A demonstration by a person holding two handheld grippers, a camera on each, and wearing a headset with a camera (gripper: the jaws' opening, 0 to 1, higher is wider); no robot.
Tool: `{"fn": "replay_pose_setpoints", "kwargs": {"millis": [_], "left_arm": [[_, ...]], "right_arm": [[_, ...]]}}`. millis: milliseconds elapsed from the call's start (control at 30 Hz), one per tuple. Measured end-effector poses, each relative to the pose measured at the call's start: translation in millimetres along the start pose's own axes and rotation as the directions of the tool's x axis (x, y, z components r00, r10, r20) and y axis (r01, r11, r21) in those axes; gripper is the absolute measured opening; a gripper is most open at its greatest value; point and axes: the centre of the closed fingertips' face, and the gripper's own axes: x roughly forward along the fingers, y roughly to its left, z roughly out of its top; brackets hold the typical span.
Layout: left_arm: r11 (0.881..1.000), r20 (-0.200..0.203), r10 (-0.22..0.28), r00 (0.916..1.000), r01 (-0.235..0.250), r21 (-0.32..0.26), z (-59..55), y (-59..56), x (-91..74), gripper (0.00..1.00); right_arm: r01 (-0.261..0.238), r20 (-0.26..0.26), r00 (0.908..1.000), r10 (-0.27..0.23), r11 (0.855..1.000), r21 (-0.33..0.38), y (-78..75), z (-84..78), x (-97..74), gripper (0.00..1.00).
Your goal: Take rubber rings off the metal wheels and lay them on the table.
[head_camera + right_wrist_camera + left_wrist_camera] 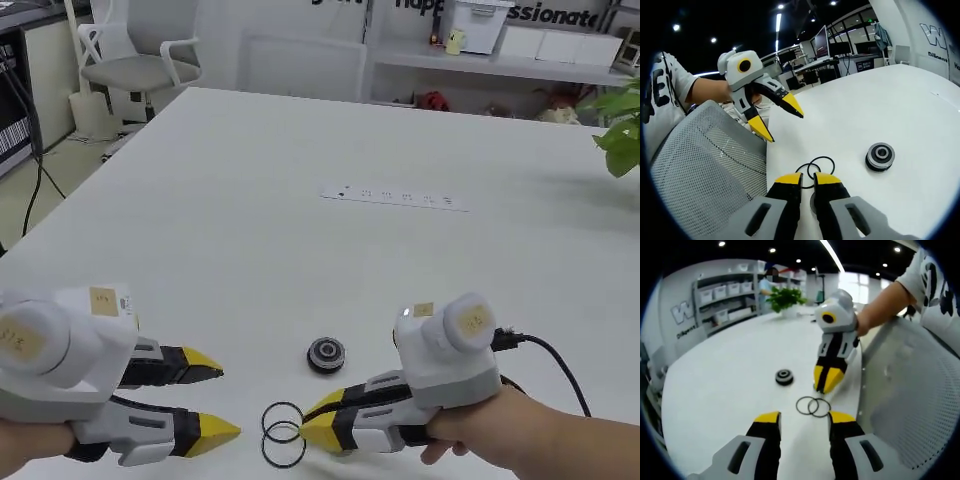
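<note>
A small dark metal wheel (pixel 326 354) (pixel 784 376) (pixel 880 156) stands alone on the white table (pixel 300 200). Two thin black rubber rings (pixel 283 433) (pixel 812 406) (pixel 816 164) lie flat and overlapping near the table's front edge. My right gripper (pixel 310 420) (pixel 826 386) (pixel 807 179) is shut, its yellow tips just beside the rings, and I see nothing between them. My left gripper (pixel 215 395) (pixel 804 417) (pixel 785 126) is open, left of the rings and a little apart from them, holding nothing.
A flat white strip (pixel 395 197) lies across the table's middle. A green plant (pixel 620 130) stands at the right edge. An office chair (pixel 140 60) stands beyond the far left corner. A grey mesh chair back (pixel 705 165) (pixel 910 390) is close to the table's front edge.
</note>
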Motion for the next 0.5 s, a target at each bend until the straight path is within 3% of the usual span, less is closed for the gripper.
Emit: {"fn": "replay_pose_setpoints", "kwargs": {"millis": [500], "left_arm": [[1.0,0.005,0.004,1.0,-0.004,0.003,4.2,3.4,0.3,0.38]], "right_arm": [[0.024,0.055,0.9982,-0.025,1.0,0.013,-7.6,15.6,-12.2,0.12]]}}
